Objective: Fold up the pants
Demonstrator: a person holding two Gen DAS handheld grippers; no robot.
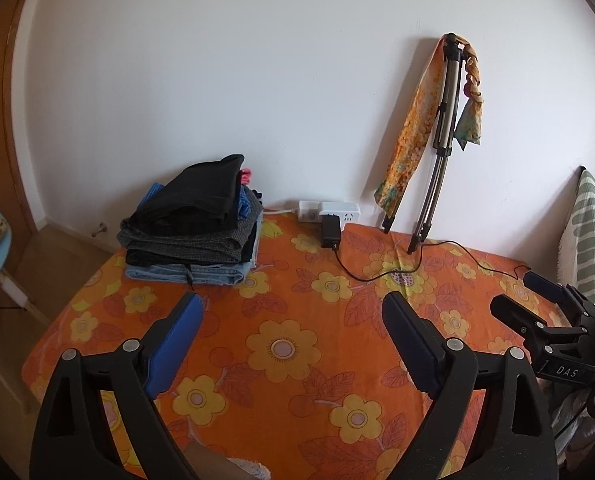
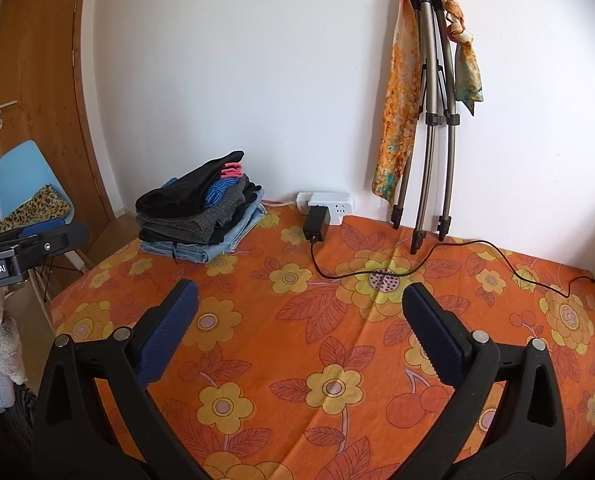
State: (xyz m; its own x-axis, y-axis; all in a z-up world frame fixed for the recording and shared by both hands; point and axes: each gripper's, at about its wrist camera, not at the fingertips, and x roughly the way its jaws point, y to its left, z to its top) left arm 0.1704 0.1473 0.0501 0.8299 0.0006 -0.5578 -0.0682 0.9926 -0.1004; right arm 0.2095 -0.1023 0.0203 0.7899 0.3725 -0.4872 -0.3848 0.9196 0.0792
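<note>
Here both grippers hang tilted down over the orange flowered cloth (image 2: 297,340) on the surface, the left gripper (image 1: 293,312) and right gripper (image 2: 301,300) with fingers spread wide, nothing between them. The folded pants (image 1: 193,224) sit stacked at the cloth's upper left, soft denim at the bottom. Upper right, a metal tripod (image 2: 433,112) draped with scarves leans against the wall, beside a white power strip (image 2: 329,202).

tripod (image 2: 431,120) leaning on wall | scarf (image 2: 397,92) draped | power strip (image 2: 329,202) | blue chair (image 2: 25,176)
</note>
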